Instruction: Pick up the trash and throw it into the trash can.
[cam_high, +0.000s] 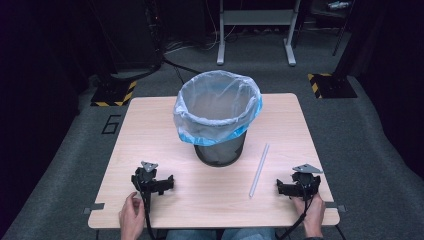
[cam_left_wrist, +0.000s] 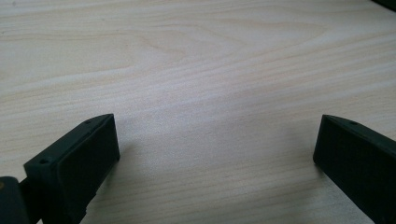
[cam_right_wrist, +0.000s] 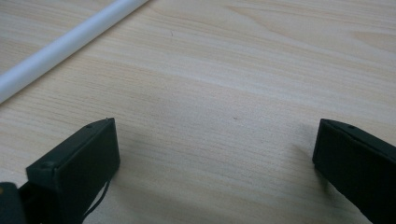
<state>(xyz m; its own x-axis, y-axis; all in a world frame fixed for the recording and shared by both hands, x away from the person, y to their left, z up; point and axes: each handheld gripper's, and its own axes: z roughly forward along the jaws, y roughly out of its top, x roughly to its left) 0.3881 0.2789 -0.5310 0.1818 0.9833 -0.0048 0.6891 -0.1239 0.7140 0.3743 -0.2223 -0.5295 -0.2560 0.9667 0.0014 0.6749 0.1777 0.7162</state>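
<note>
Pale wood-grain table (cam_high: 165, 130) carries everything here, and well toward its far side stands a dark mesh bin (cam_high: 220, 150) lined with a thin bluish-clear bag (cam_high: 215, 107) folded out over its rim. Nearer the person, right of the bin and well apart from it, lies the white tube (cam_high: 259, 170), a long, slim rod flat on the wood, running from near the front edge away toward the far right. In the right gripper view the tube (cam_right_wrist: 65, 44) crosses the upper left corner, off to the side of the jaws and not between them.

The tube looks light and fairly stiff, with a smooth round surface that would likely roll or slip out of a loose pinch. Taking hold near its middle, jaws set square across its length, seems the safest way to stop it tipping when lifted. It lies flat, so the pads would have to come right down to the wood.

The right gripper (cam_high: 299, 187) rests low at the front right, just beside the tube's near end, jaws spread wide over bare table with nothing between them. The left gripper (cam_high: 152, 182) sits at the front left, jaws likewise wide and empty, a hand (cam_high: 131, 217) behind it
</note>
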